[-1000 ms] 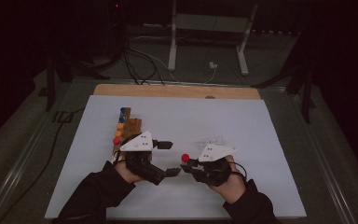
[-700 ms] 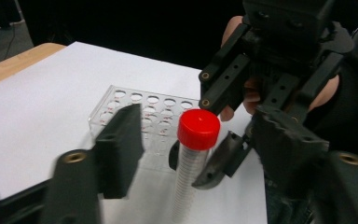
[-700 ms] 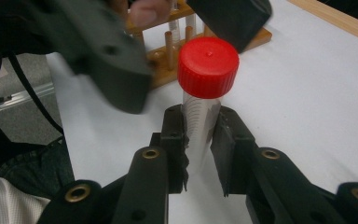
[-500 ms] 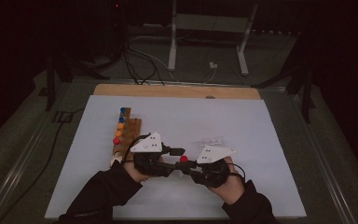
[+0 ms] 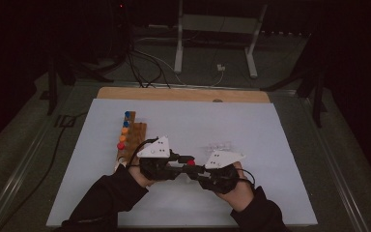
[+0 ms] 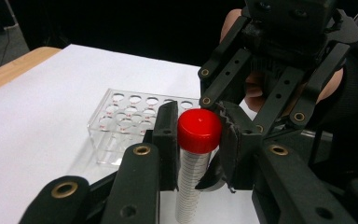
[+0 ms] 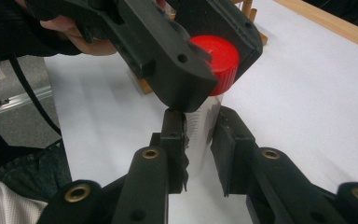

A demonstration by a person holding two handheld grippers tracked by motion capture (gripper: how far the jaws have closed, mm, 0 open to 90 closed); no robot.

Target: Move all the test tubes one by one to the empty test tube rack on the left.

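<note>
A clear graduated tube (image 6: 189,186) with a red screw cap (image 6: 199,129) is held upright between both grippers just above the white mat. My left gripper (image 6: 198,137) has just been closing, and its pads now press on both sides of the cap. My right gripper (image 7: 199,140) is shut on the tube's clear body (image 7: 201,122), below the cap (image 7: 221,58). In the high view the left gripper (image 5: 186,161) and right gripper (image 5: 193,173) meet tip to tip at the cap (image 5: 191,163), near the mat's front middle.
A clear plastic rack (image 6: 130,119) with several empty holes lies on the mat behind the tube. A wooden rack (image 5: 129,136) with coloured-capped tubes stands at the left. The white mat (image 5: 270,135) lies on a wooden board (image 5: 183,94); cables trail at the back left.
My left gripper has shifted a little to the right, up to the right gripper, and its jaws have closed around the red cap. The right gripper has kept still with the tube.
</note>
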